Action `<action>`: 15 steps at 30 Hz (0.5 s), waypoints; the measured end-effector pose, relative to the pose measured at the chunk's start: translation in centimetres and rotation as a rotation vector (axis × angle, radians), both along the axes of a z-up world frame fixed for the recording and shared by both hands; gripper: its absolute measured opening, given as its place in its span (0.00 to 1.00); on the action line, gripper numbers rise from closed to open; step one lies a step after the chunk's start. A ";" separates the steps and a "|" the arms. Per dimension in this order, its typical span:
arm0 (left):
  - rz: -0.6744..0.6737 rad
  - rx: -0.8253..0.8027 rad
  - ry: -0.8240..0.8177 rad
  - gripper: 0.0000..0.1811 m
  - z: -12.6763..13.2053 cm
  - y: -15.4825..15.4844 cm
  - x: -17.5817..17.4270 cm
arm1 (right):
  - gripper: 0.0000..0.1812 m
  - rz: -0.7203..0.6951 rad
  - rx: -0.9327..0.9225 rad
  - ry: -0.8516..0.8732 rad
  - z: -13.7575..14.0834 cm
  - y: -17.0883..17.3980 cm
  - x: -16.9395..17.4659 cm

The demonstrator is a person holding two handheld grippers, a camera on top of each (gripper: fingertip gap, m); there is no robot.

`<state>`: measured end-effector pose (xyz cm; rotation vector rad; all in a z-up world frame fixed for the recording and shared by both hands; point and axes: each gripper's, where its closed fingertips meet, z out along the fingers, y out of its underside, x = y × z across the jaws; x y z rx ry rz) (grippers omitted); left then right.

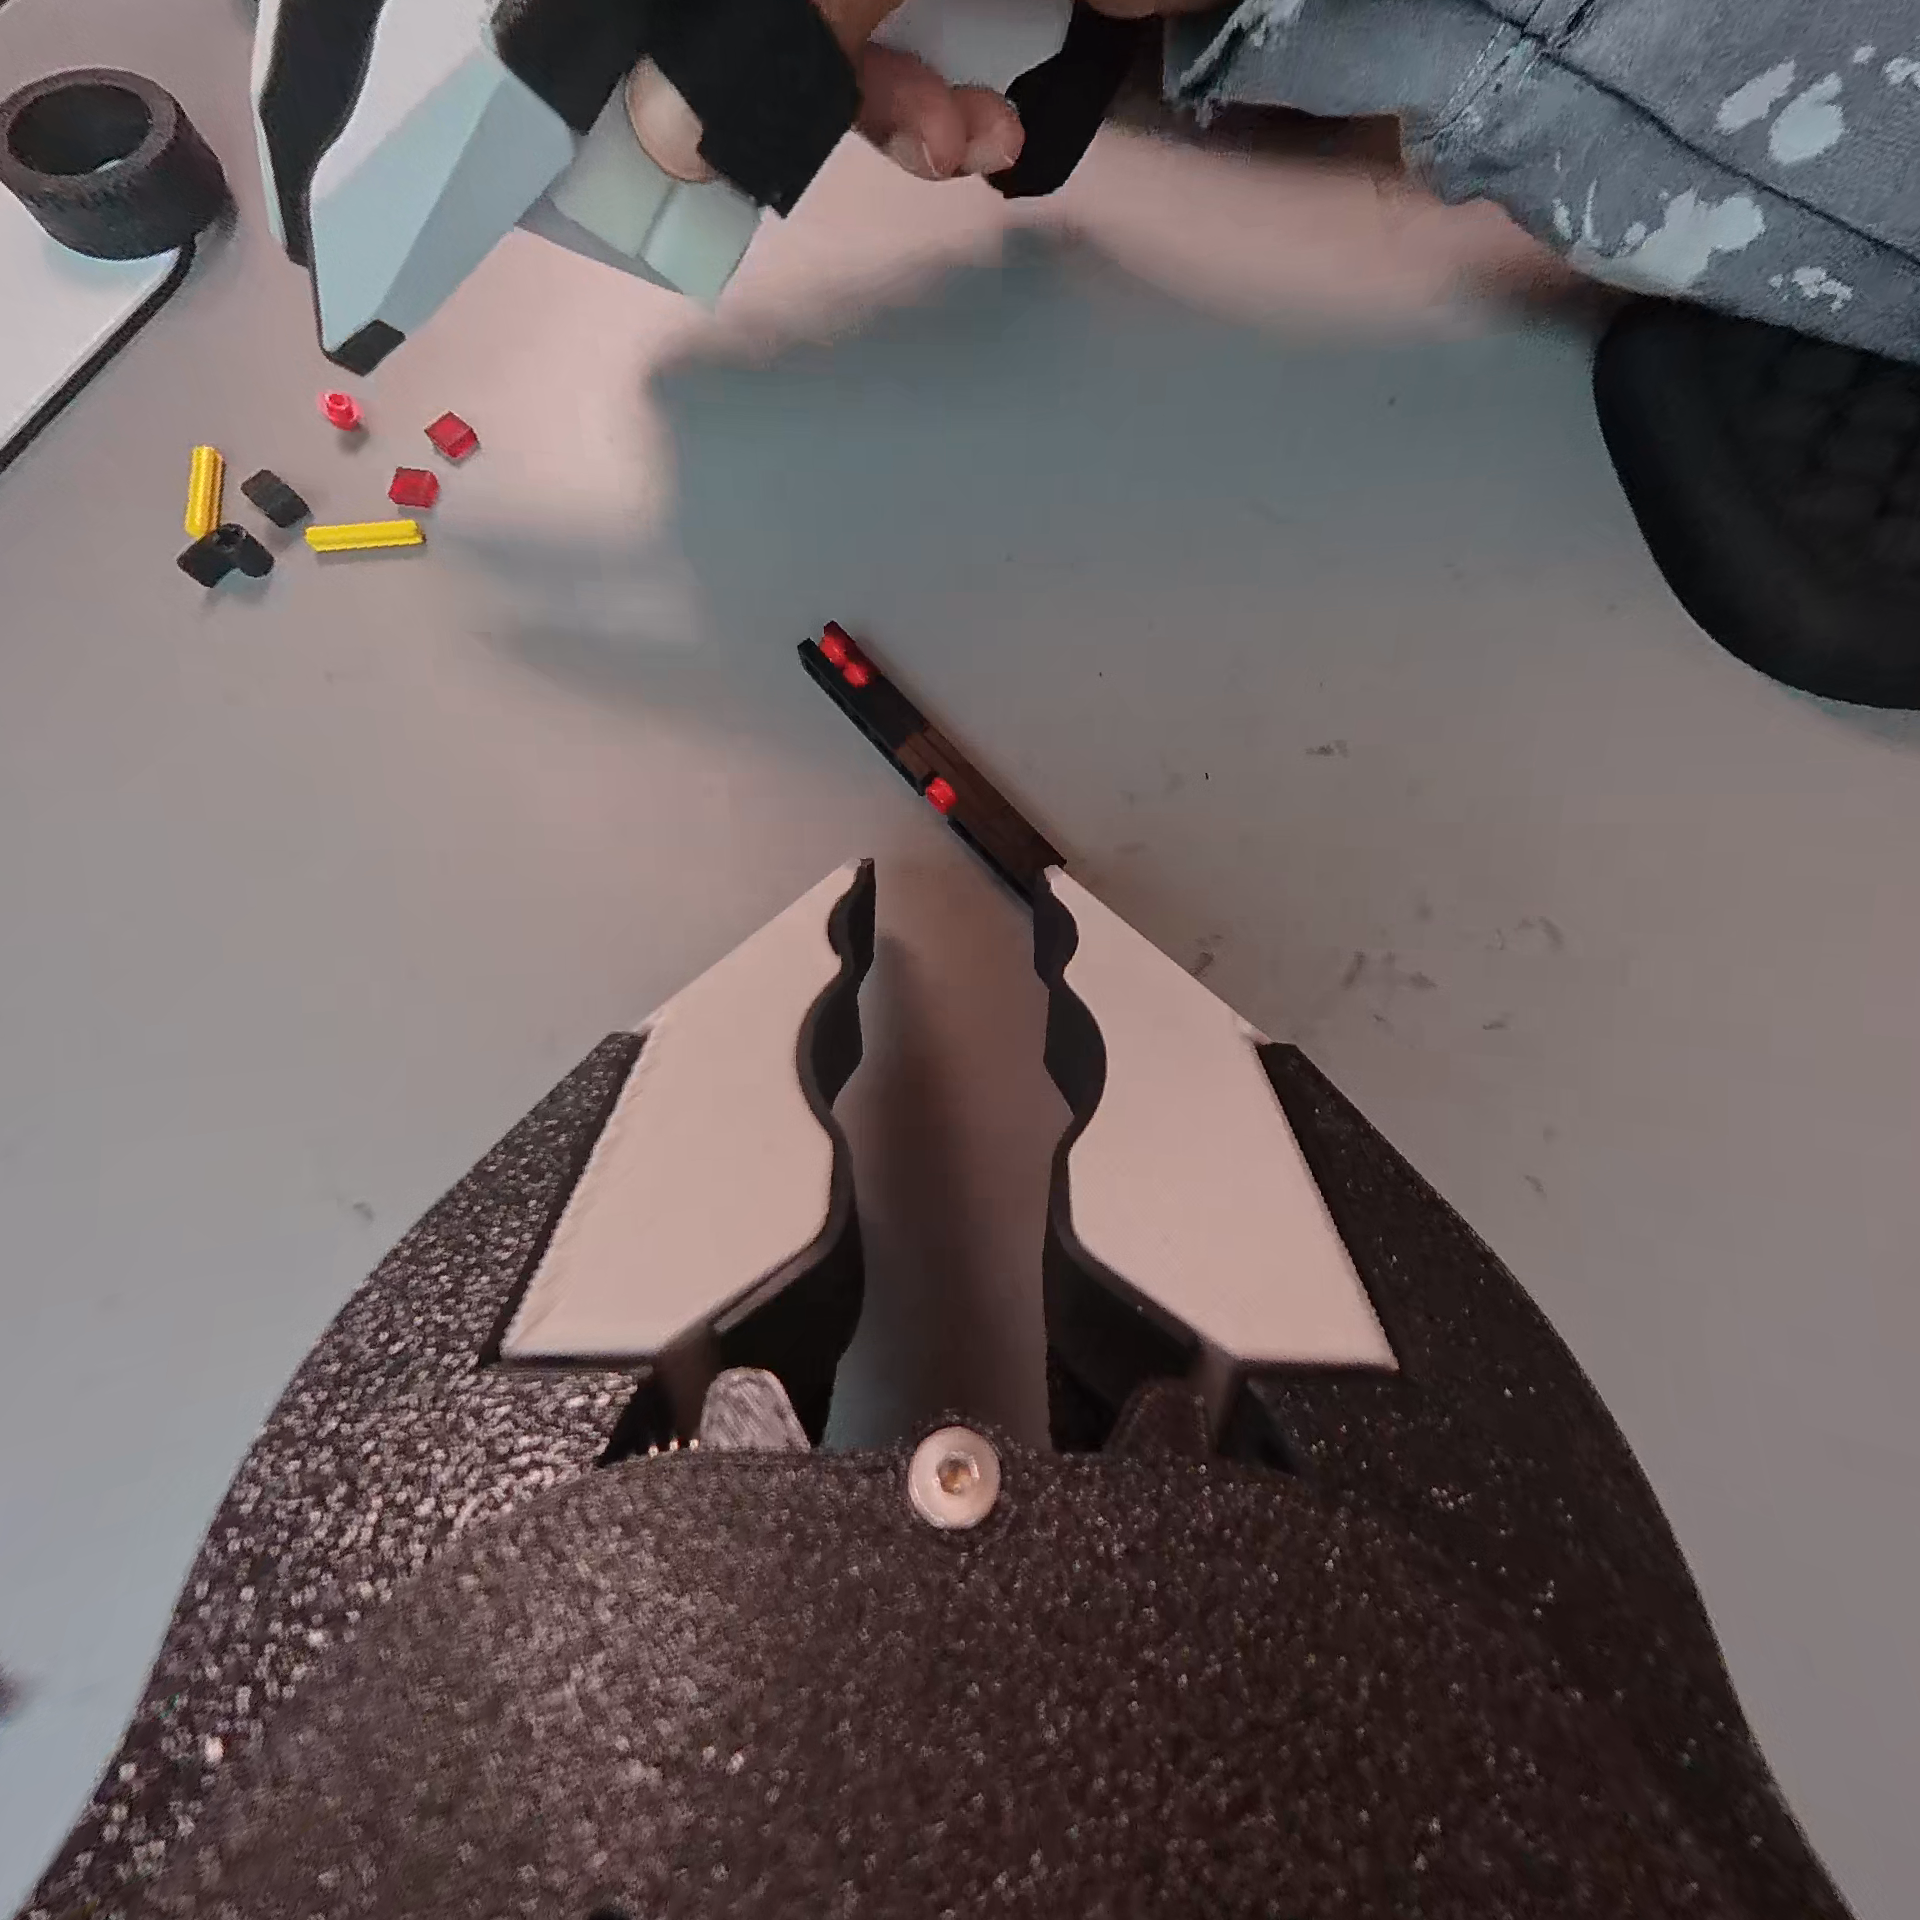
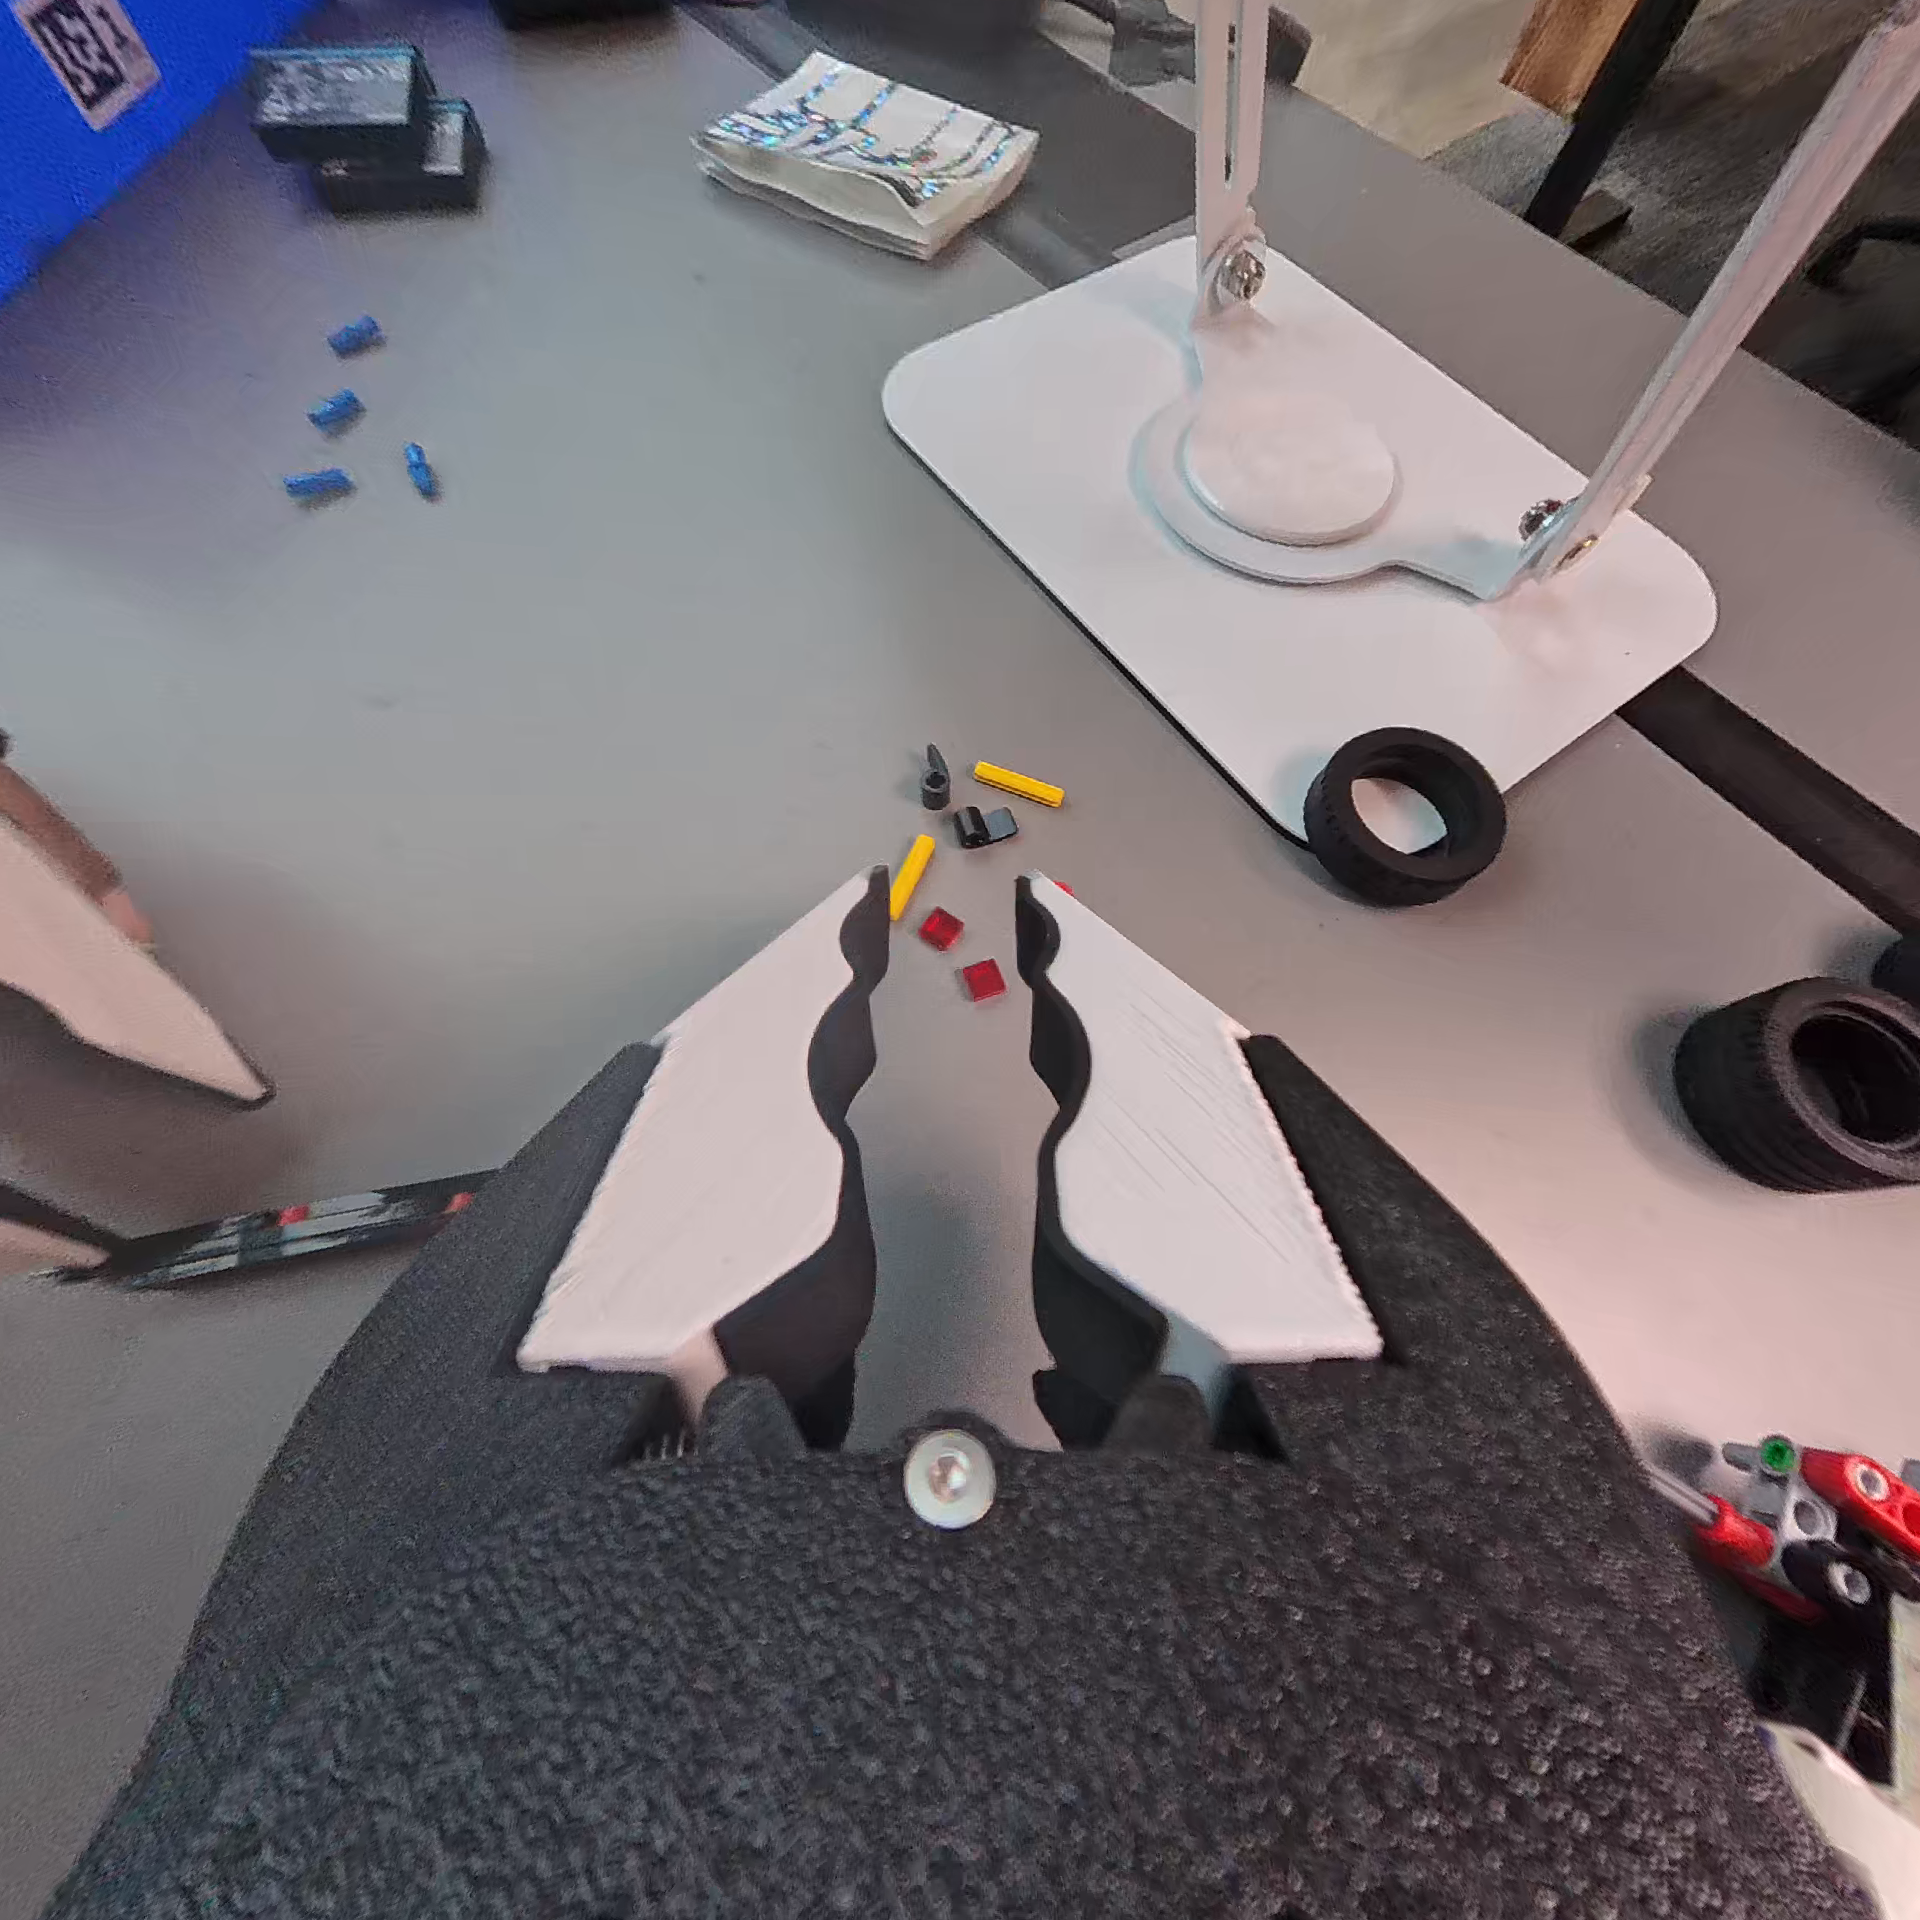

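My left gripper (image 1: 956,873) is open and empty, low over the grey table. A thin black strip with red studs (image 1: 925,758) lies just ahead, its near end by my right fingertip (image 1: 1051,883). My right gripper (image 2: 954,883) is open and empty above a cluster of small parts: two red tiles (image 2: 940,927), two yellow rods (image 2: 1018,784) and two black pieces (image 2: 984,826). The same cluster shows in the left wrist view (image 1: 312,488), with the right gripper's fingertip (image 1: 358,343) just above it. The black strip also shows blurred in the right wrist view (image 2: 291,1231).
A white lamp base (image 2: 1299,499) stands at the back right with a black tyre (image 2: 1403,816) at its corner; another tyre (image 2: 1808,1081) lies to the right. Several blue pins (image 2: 338,410), black boxes (image 2: 364,125), a folded foil pack (image 2: 868,151) and a red-grey model (image 2: 1808,1517) lie around.
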<state>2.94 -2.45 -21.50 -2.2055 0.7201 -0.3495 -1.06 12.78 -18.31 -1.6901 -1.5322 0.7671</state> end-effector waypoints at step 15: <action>0.050 -0.006 -0.129 0.15 1.7 0.0 -3.0 | 0.26 0.538 0.117 -0.238 -3.2 -10.7 4.5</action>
